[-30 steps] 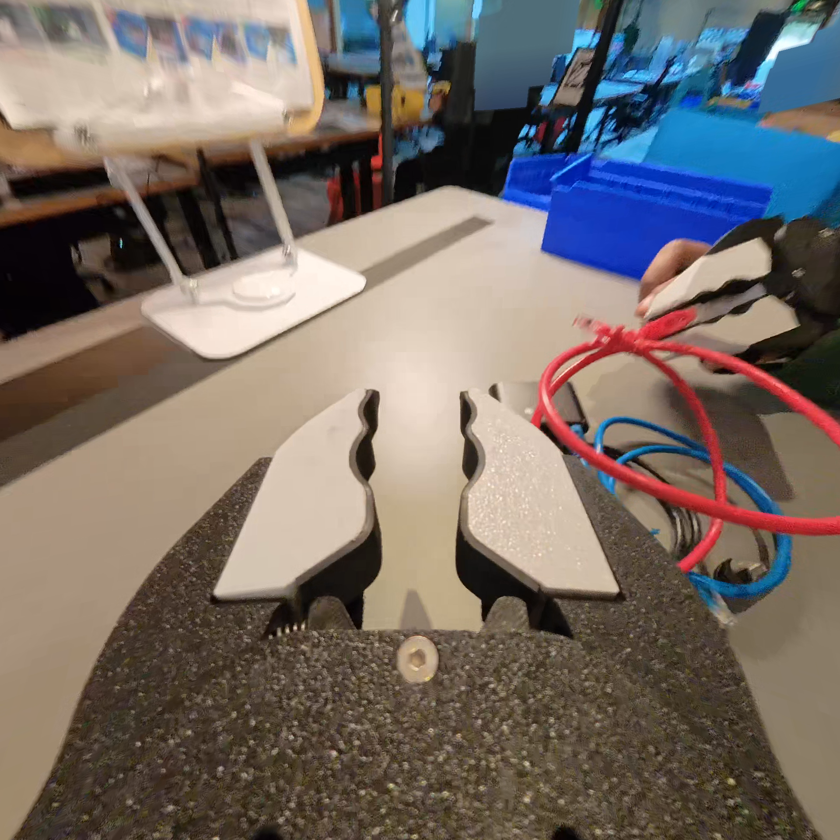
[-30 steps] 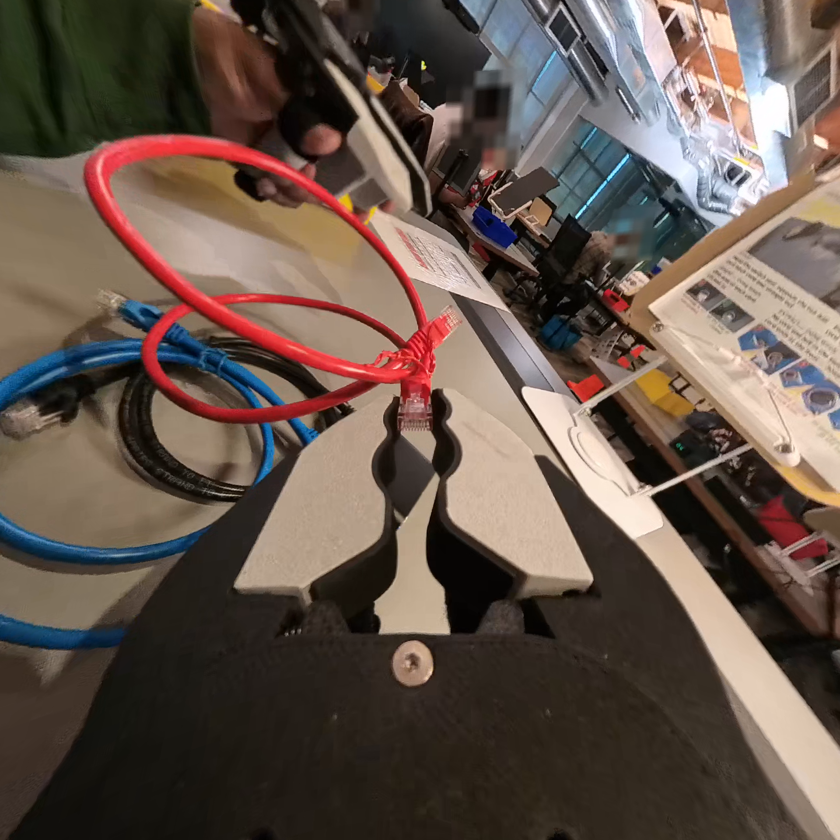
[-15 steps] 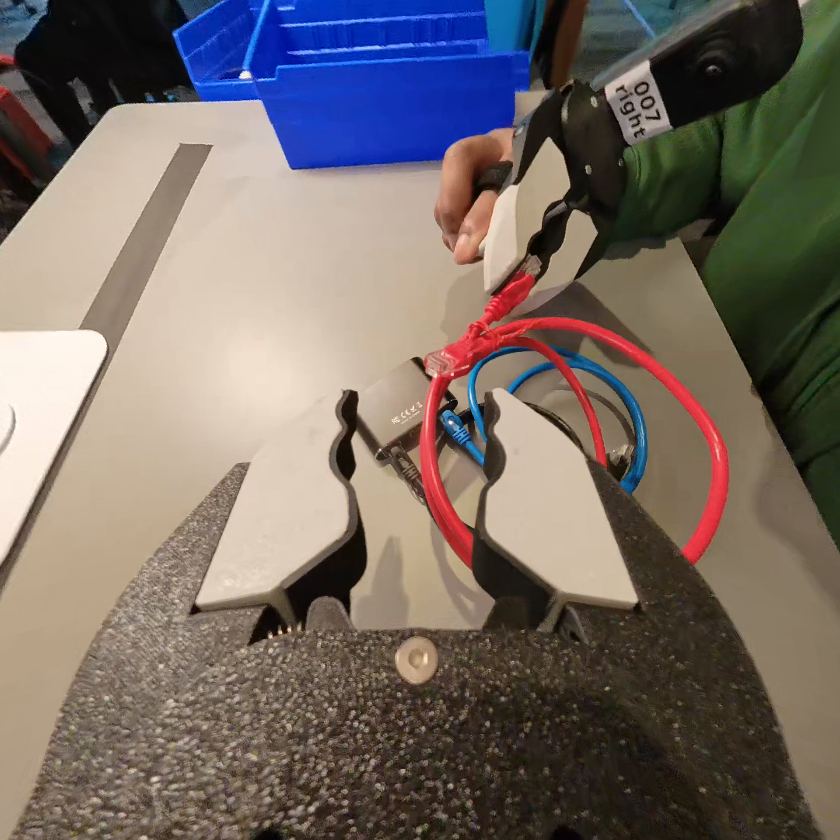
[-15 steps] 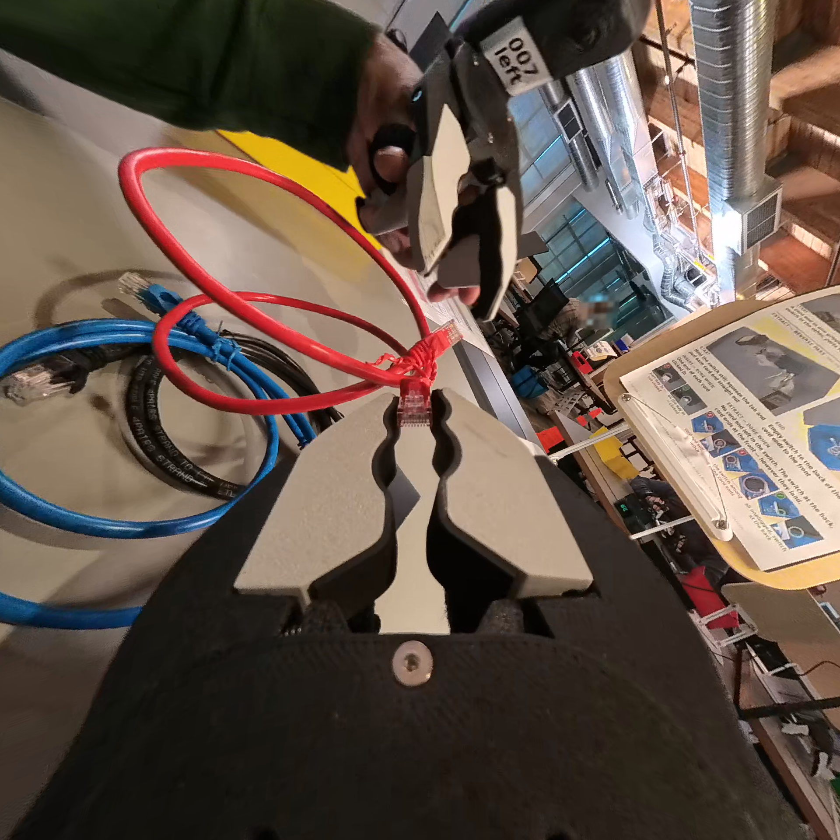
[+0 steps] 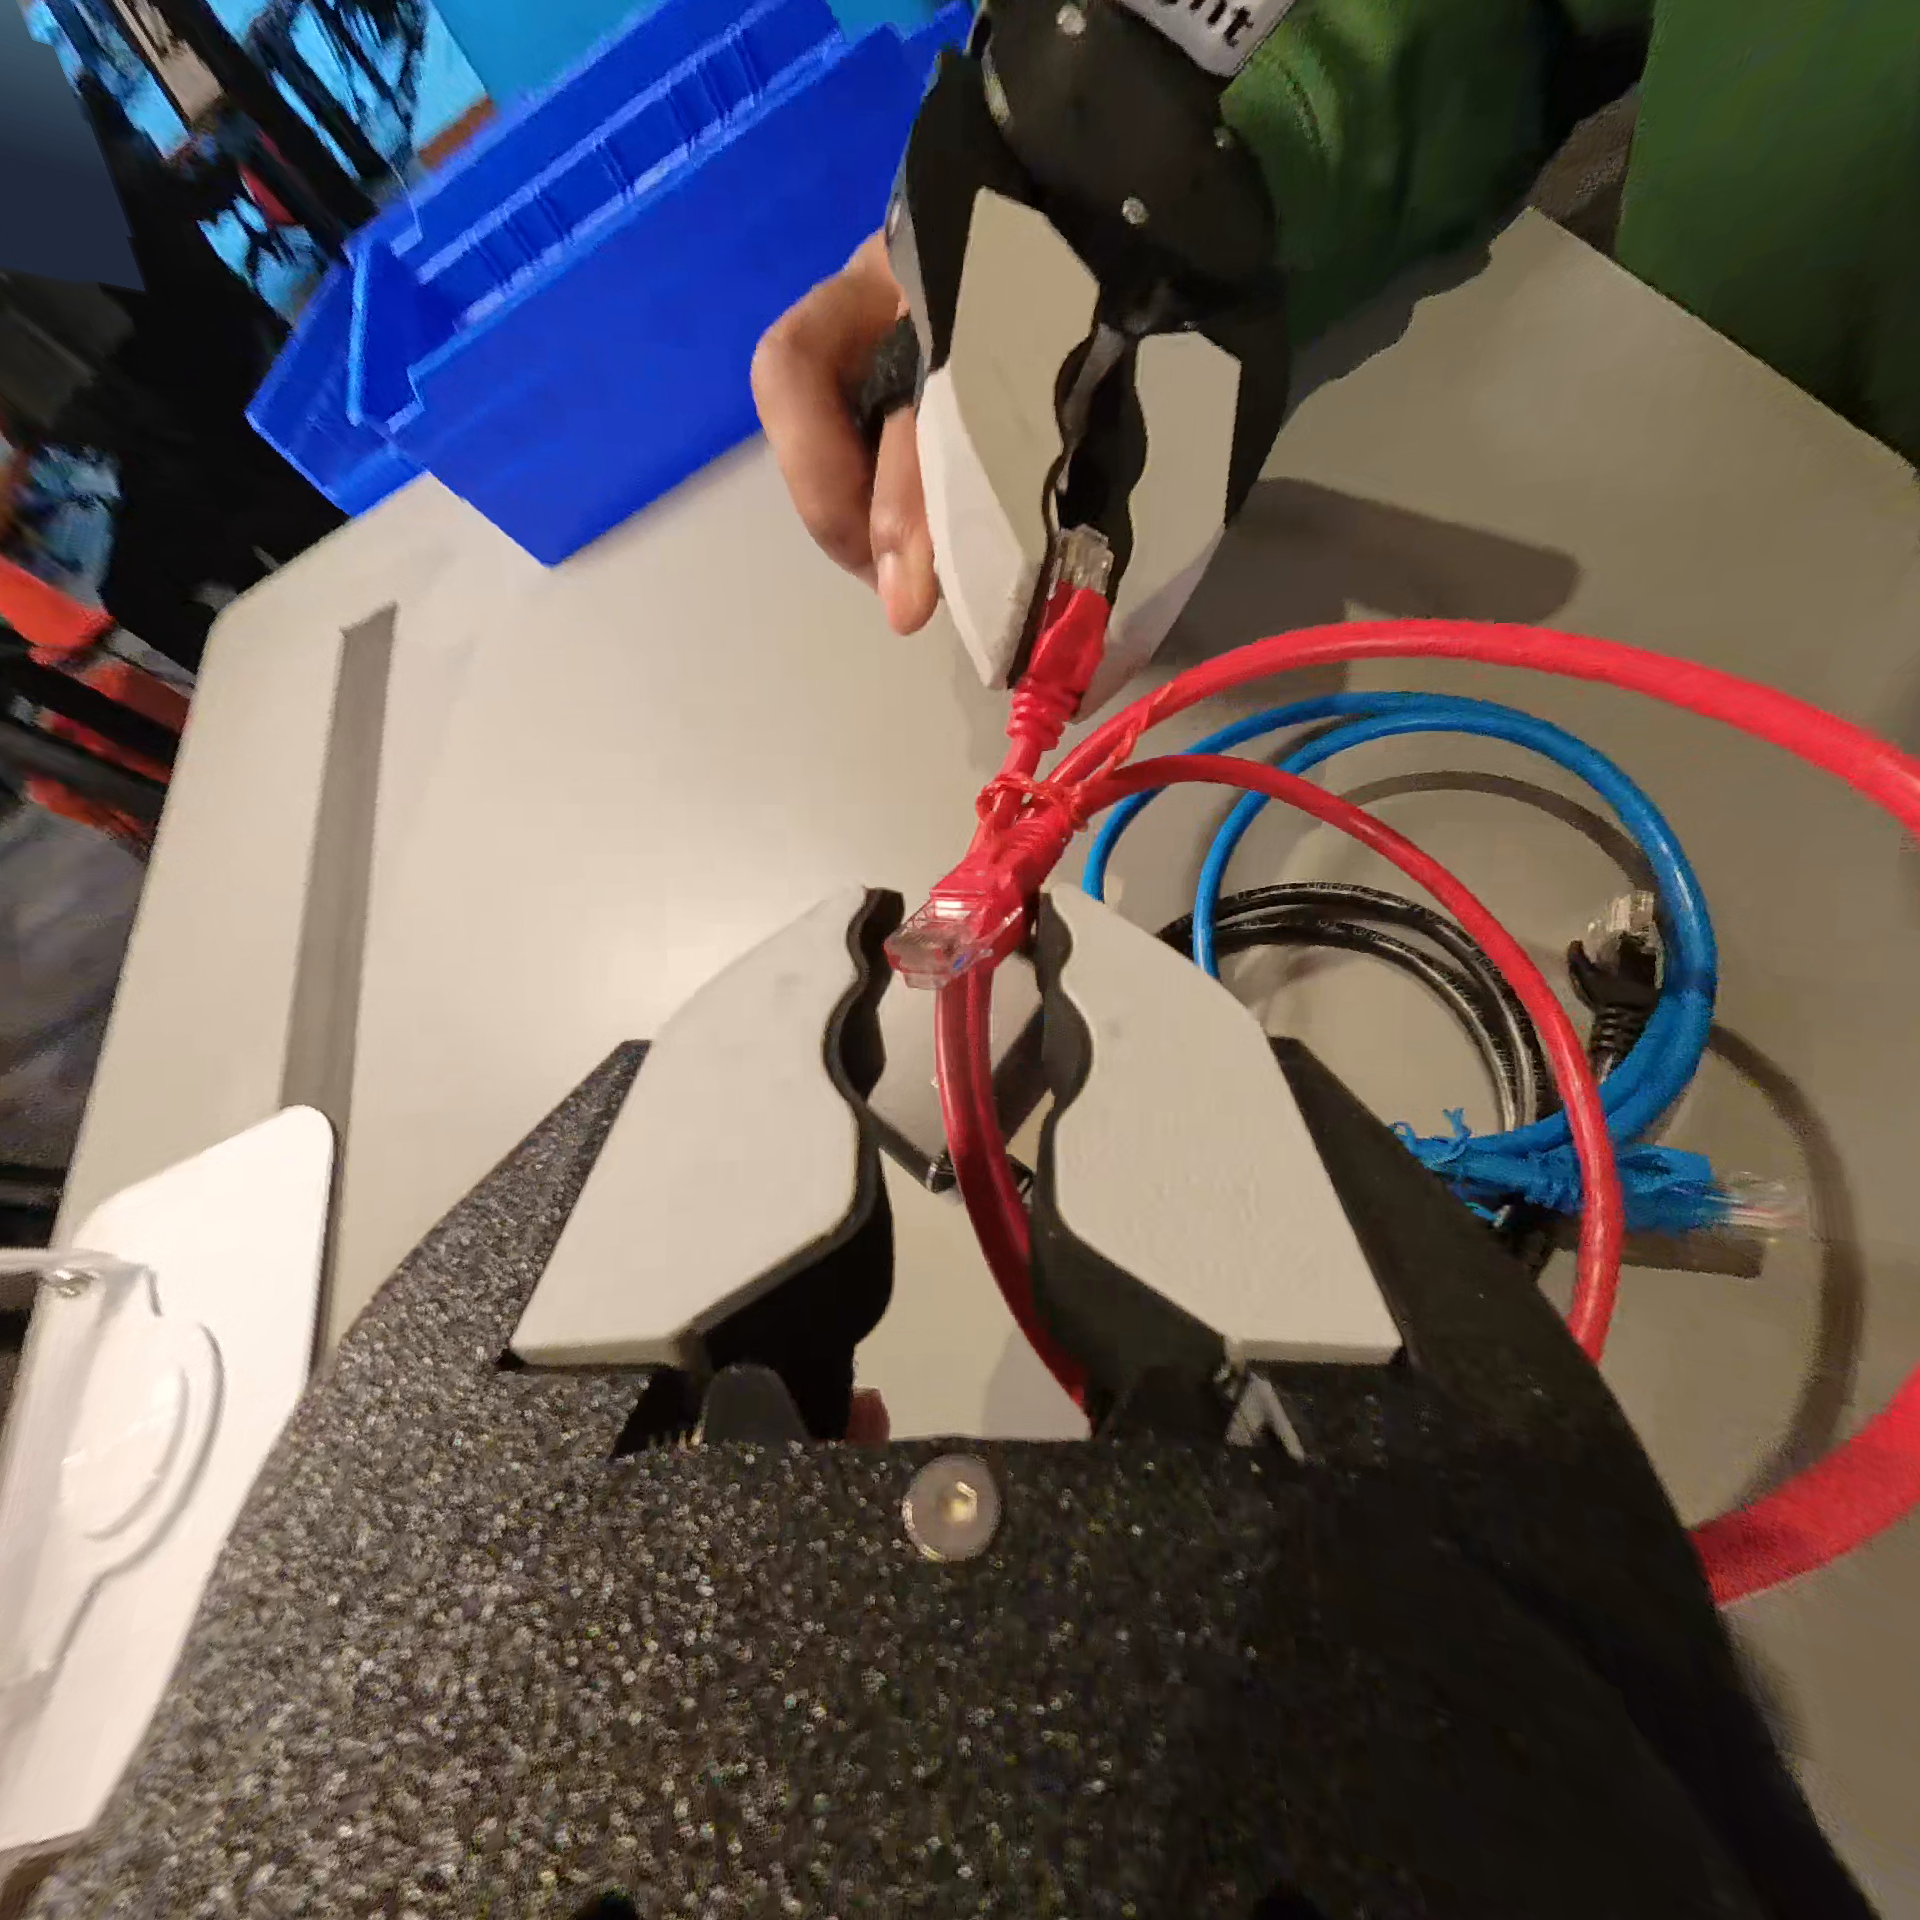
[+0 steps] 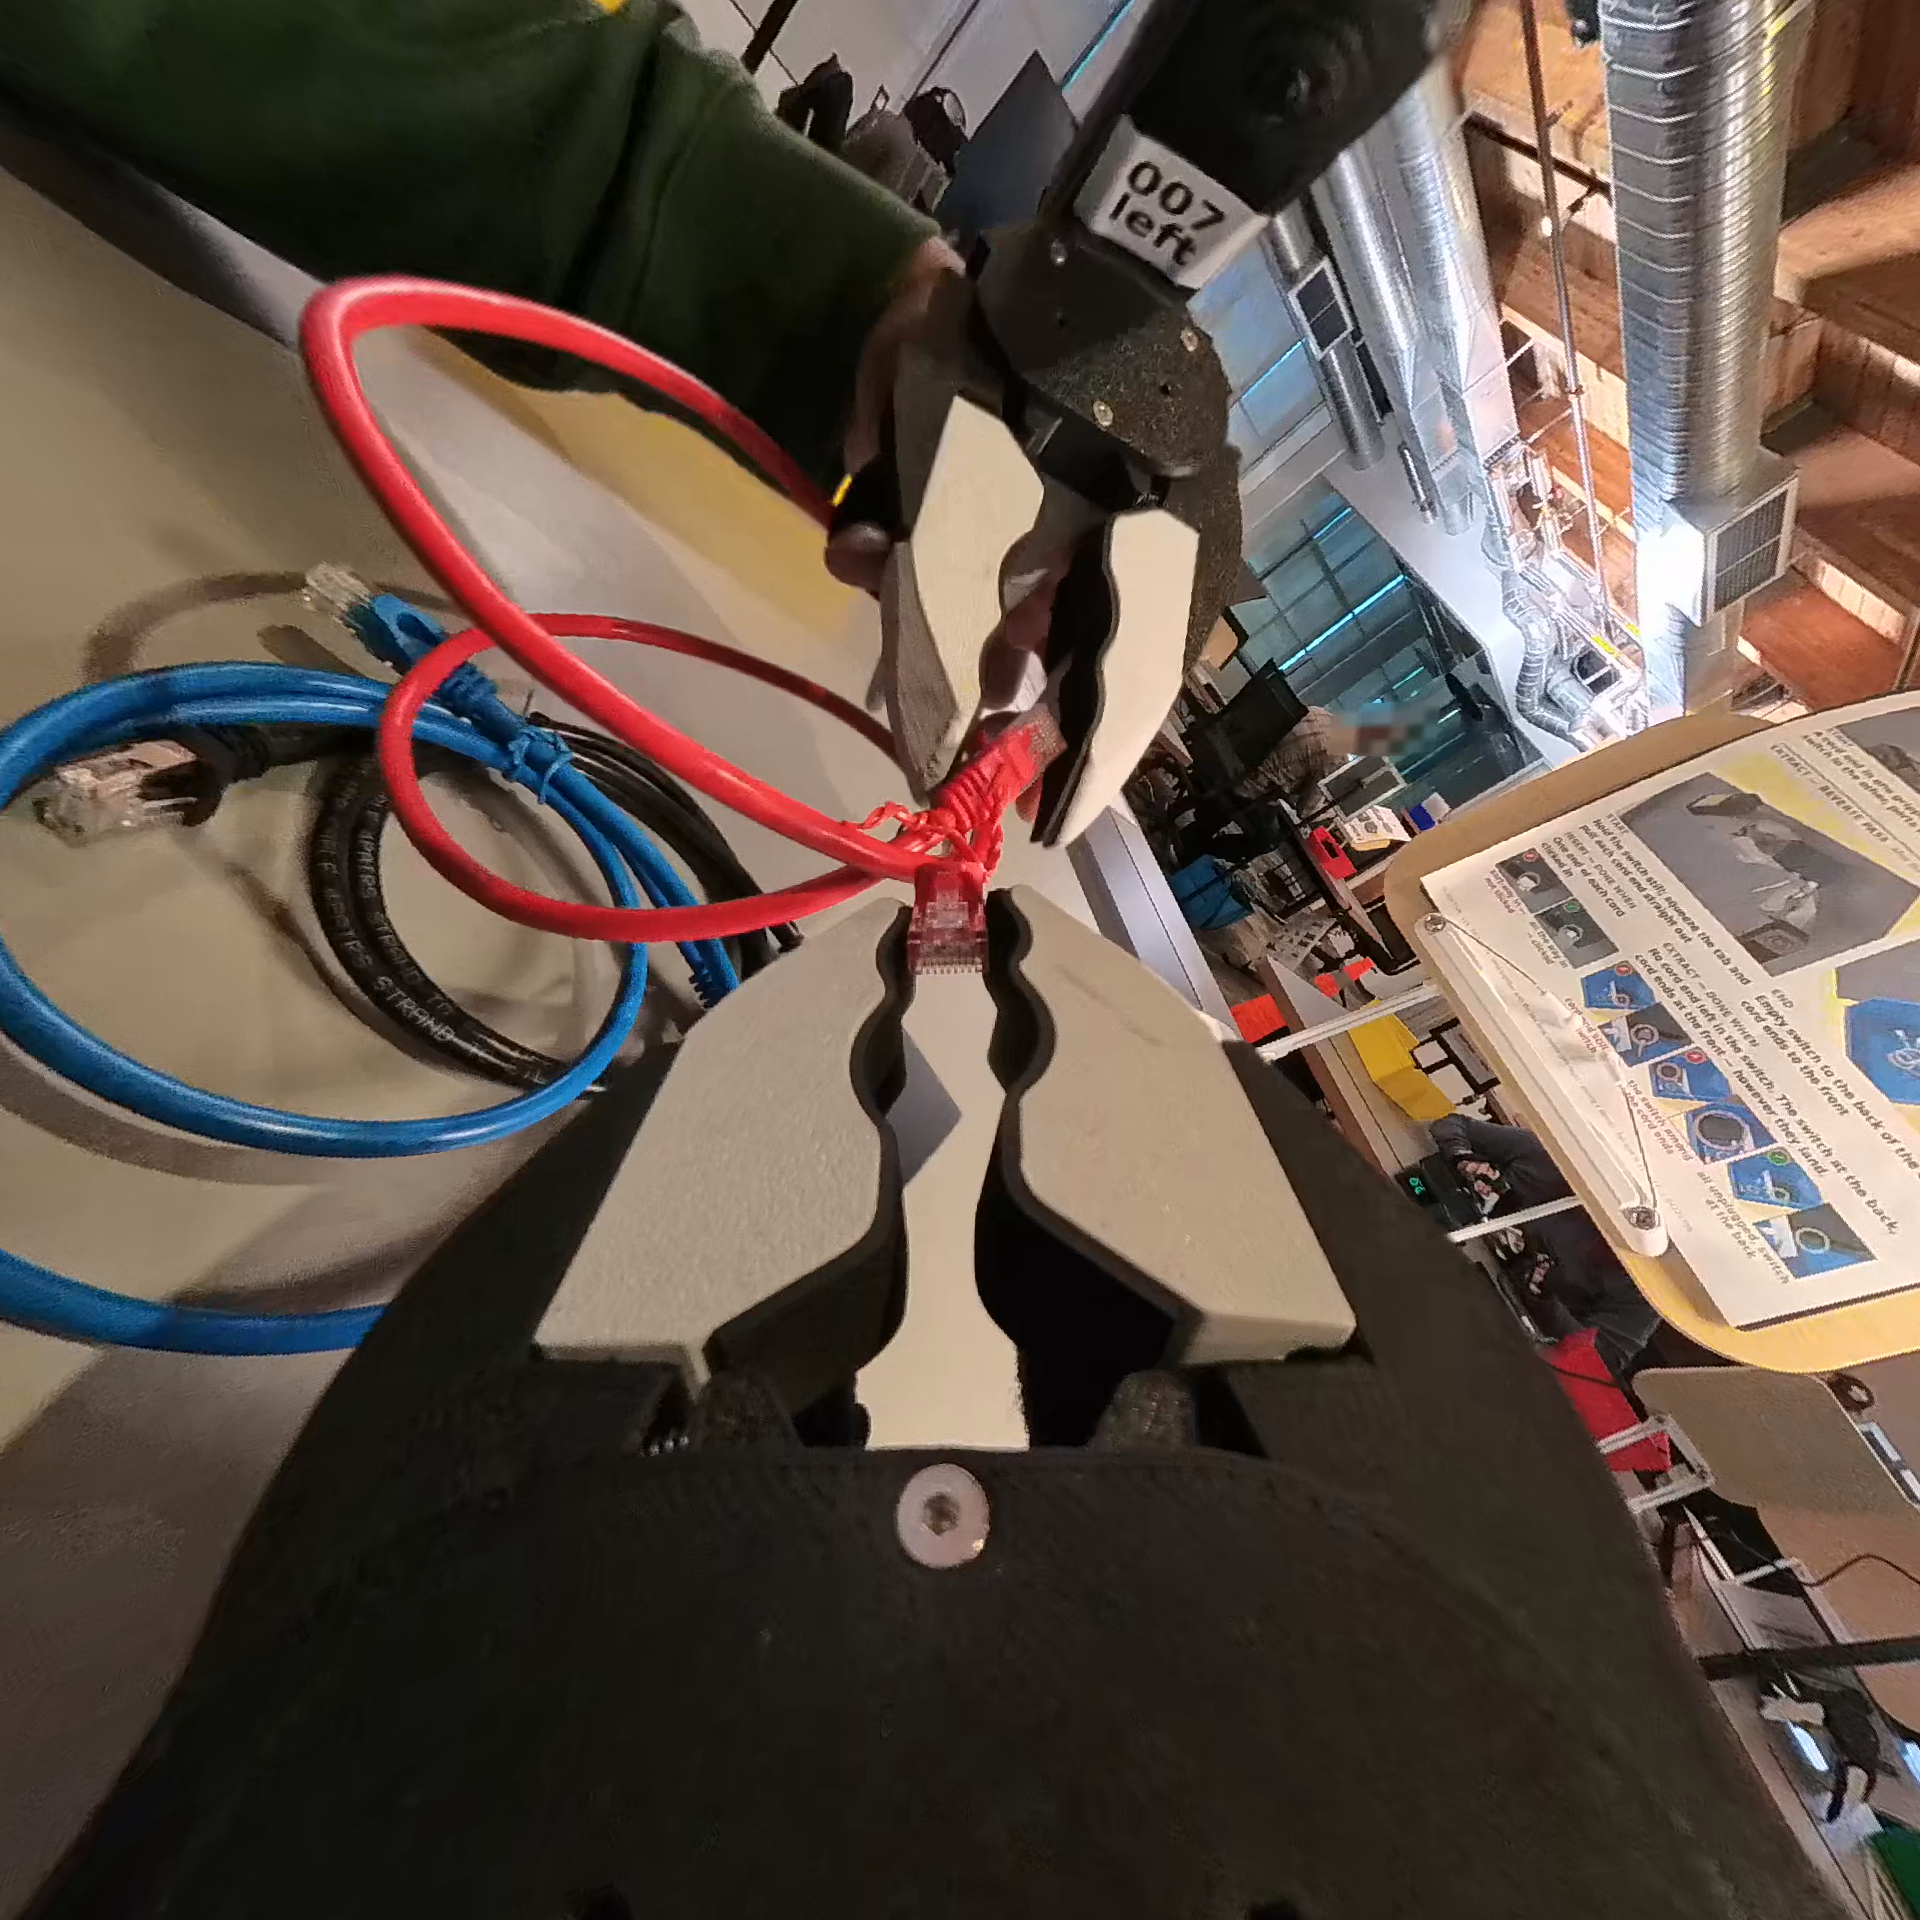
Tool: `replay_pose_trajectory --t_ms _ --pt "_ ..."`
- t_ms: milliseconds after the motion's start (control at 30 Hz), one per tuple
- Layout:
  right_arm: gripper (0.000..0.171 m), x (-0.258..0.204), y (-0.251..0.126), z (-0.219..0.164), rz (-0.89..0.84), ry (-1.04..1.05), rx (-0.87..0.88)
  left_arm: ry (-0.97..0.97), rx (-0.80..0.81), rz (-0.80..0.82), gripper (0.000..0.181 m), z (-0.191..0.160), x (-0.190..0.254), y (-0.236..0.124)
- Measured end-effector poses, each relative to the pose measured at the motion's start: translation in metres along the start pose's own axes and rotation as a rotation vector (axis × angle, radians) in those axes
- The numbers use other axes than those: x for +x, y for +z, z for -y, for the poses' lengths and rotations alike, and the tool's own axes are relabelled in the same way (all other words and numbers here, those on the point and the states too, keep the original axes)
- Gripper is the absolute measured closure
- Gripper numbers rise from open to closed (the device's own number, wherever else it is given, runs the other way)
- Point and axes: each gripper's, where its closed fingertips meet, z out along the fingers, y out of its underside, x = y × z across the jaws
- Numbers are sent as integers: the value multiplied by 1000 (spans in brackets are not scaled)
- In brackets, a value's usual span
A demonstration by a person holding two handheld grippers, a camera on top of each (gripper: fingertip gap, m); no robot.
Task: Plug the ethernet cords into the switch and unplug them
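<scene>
A coiled, tied red ethernet cord hangs between both grippers. My right gripper is shut on one red plug; it also shows at the top of the left wrist view. My left gripper is open, its jaws standing around the other red plug without pinching it. The right wrist view shows it from the front. Part of a dark flat box, the switch, shows on the table between my left fingers. The rest of it is hidden.
A blue cord and a black cord lie coiled on the grey table under the red loop. A blue bin stands at the far edge. A white stand base is at the left, and its instruction board leans nearby. Spacing between my two grippers at the tips: around 4 centimeters.
My left gripper swung from the stand toward the cords and came up to the red cord's free plug, its jaws now around it. The right gripper kept its plug.
</scene>
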Motion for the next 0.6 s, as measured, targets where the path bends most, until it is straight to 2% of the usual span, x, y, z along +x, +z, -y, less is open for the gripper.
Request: replay_pose_trajectory --t_ms 167,400,600 --pt "158 -1 -1 3 -11 -42 6 76 22 29 157 3 4 -4" --pt "158 5 -2 5 -52 -92 0 -22 38 67 160 -4 -5 -16" --pt "158 0 -1 5 -43 -125 -12 -75 27 37 161 -10 -1 -15"
